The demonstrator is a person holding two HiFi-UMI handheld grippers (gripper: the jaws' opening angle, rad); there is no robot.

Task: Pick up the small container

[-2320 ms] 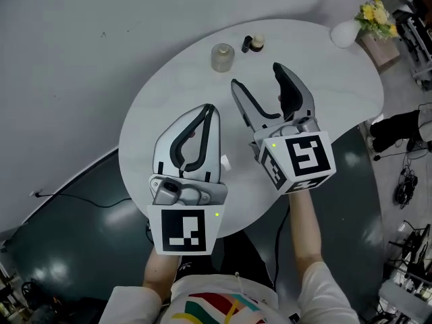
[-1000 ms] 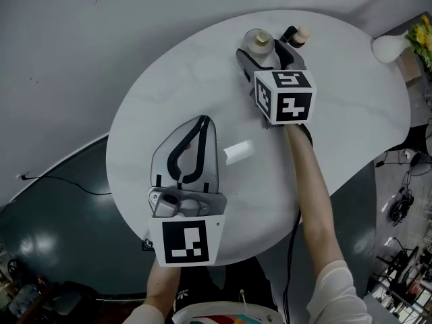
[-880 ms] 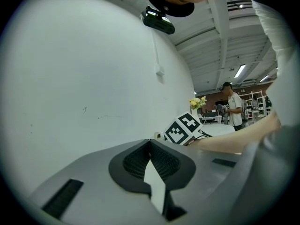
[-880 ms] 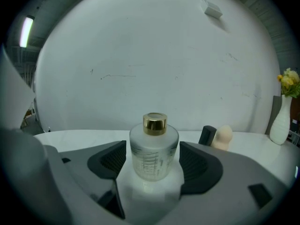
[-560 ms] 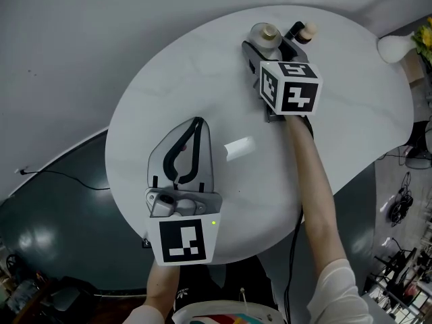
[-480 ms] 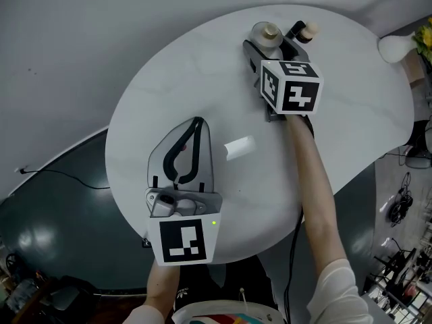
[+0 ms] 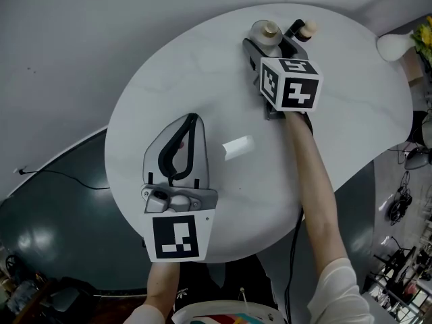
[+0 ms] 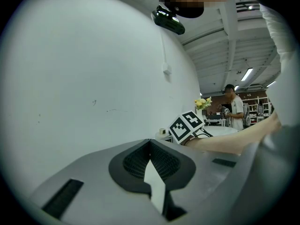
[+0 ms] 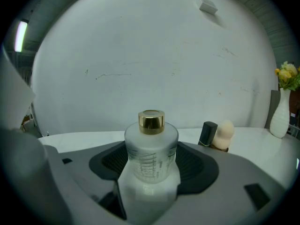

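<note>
The small container, a frosted bottle [image 7: 263, 32] [image 9: 151, 142] with a gold cap, stands upright at the far side of the round white table [image 7: 169, 79]. My right gripper [image 7: 268, 40] [image 9: 151, 167] reaches to it, one jaw on each side. Its jaws have just been closing, and the dark pads [image 9: 115, 163] now lie against the bottle's sides. The bottle's base is hidden behind the jaws. My left gripper [image 7: 191, 117] [image 8: 150, 143] hovers over the near left of the table, shut and holding nothing.
A black tube [image 7: 295, 29] [image 9: 207, 133] and a beige sponge [image 7: 309, 28] [image 9: 225, 132] stand just right of the bottle. A white vase [image 7: 391, 44] [image 9: 280, 114] sits at the far right edge. A grey wall lies behind the table. A person [image 8: 234, 108] stands far off.
The right gripper went from open over the near table to the far side, around the bottle, and has since held still. The left gripper rolled and shifted slightly left.
</note>
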